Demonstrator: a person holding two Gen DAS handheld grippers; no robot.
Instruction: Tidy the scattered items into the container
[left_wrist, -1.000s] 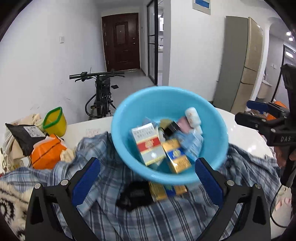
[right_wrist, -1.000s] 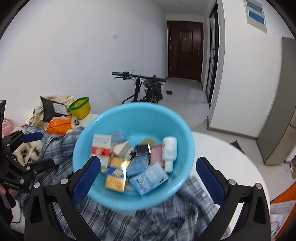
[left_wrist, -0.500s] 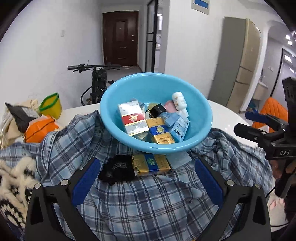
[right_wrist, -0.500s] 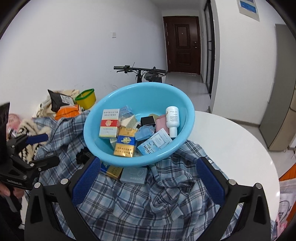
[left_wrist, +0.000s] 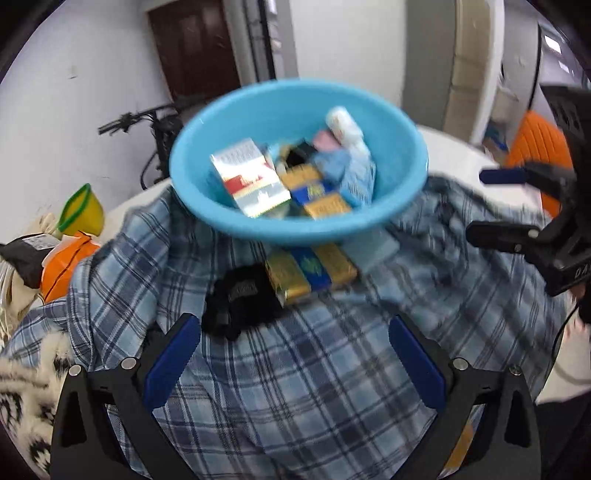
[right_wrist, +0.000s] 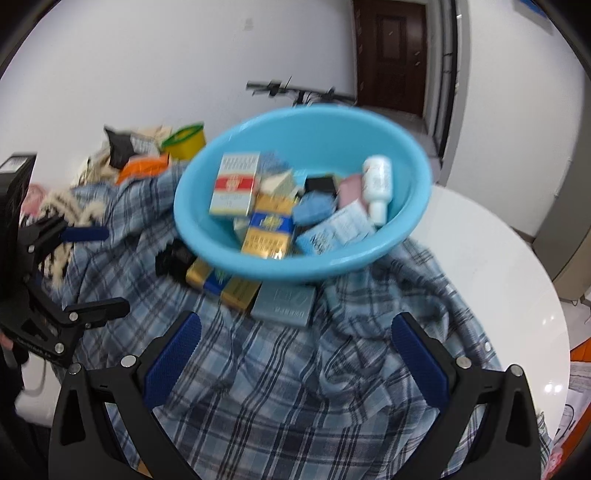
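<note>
A light blue basin (left_wrist: 280, 99) sits on a blue plaid shirt (left_wrist: 314, 387), tilted toward me. It holds several small boxes, among them a red-and-white box (left_wrist: 251, 181), plus a white bottle (right_wrist: 376, 181). In front of the basin, a gold-and-blue box (left_wrist: 312, 269), a black item (left_wrist: 240, 295) and a grey-blue box (right_wrist: 284, 302) lie on the shirt, partly under its rim. My left gripper (left_wrist: 293, 325) is open over the shirt, short of these. My right gripper (right_wrist: 295, 319) is also open and holds nothing. Both views are blurred.
The shirt covers a white round table (right_wrist: 498, 258). At the left are a yellow tub with a green rim (left_wrist: 79, 210), an orange bag (left_wrist: 62, 258) and a furry patterned cloth (left_wrist: 22, 387). A bicycle (left_wrist: 147, 122) stands by the wall behind.
Both grippers have pulled back from the basin, which now looks smaller and farther. The gold-and-blue box, the black item and the grey-blue box have come into view below its rim.
</note>
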